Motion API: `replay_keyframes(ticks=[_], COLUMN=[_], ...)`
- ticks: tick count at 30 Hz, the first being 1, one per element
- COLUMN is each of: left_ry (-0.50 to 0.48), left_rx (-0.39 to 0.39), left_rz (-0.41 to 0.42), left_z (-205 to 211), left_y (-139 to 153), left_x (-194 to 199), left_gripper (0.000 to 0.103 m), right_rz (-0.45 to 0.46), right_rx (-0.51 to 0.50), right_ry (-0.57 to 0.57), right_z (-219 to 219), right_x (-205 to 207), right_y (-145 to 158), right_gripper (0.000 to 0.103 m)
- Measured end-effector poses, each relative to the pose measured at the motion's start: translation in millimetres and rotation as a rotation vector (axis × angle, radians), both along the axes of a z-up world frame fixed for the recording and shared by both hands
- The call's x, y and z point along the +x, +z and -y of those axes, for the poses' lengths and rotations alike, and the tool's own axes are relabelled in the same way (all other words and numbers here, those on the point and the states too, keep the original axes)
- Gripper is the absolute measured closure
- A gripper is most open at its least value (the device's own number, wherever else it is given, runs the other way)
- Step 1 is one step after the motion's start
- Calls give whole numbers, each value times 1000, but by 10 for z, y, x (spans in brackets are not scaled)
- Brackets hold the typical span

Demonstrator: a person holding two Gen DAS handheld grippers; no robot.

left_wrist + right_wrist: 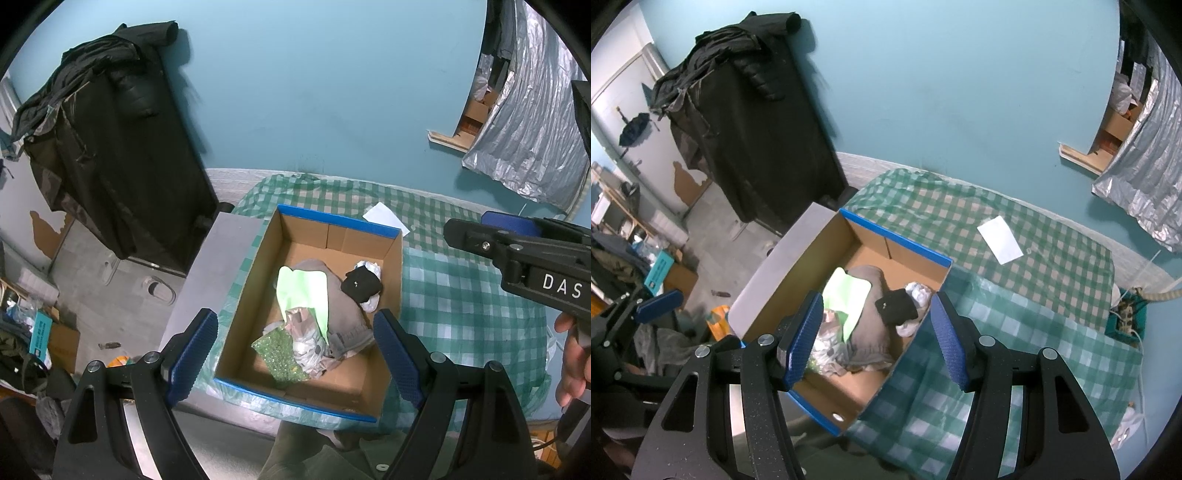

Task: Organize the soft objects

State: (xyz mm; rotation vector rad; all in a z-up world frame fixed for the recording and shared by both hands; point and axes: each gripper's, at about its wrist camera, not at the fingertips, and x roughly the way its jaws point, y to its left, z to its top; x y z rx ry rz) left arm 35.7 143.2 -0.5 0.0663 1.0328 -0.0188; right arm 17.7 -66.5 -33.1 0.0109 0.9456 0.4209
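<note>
Blue-rimmed cardboard box (391, 280) at the checked bedcover's left edge: limp grey cloth bundle (341, 299), best pinched at a fold; left gripper (295, 354) and right gripper (875, 339) spread, empty.

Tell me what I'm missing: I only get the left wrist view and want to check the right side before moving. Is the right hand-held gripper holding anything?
Observer: No. The right wrist view shows the right hand-held gripper open and empty, aimed at the cardboard box.
Operator: Does the white paper touch the box?
Observer: No. The white paper lies flat on the checked cloth, apart from the box.
Operator: Anything past the cloth's right end?
Observer: A teal crate sits there; I can't make out its contents.
</note>
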Motion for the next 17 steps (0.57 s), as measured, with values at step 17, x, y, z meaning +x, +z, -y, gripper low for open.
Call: replay_keyframes(ticks=[17], left_ry=[0], left_rx=[2], left_rz=[-4], left_z=[0], left_y=[6], left_x=[5], left_gripper=[16], right_rz=[0], right_rx=[0], right_ry=[-1], right_z=[-5], right_x=[17], right_y=[0], right_gripper=[43])
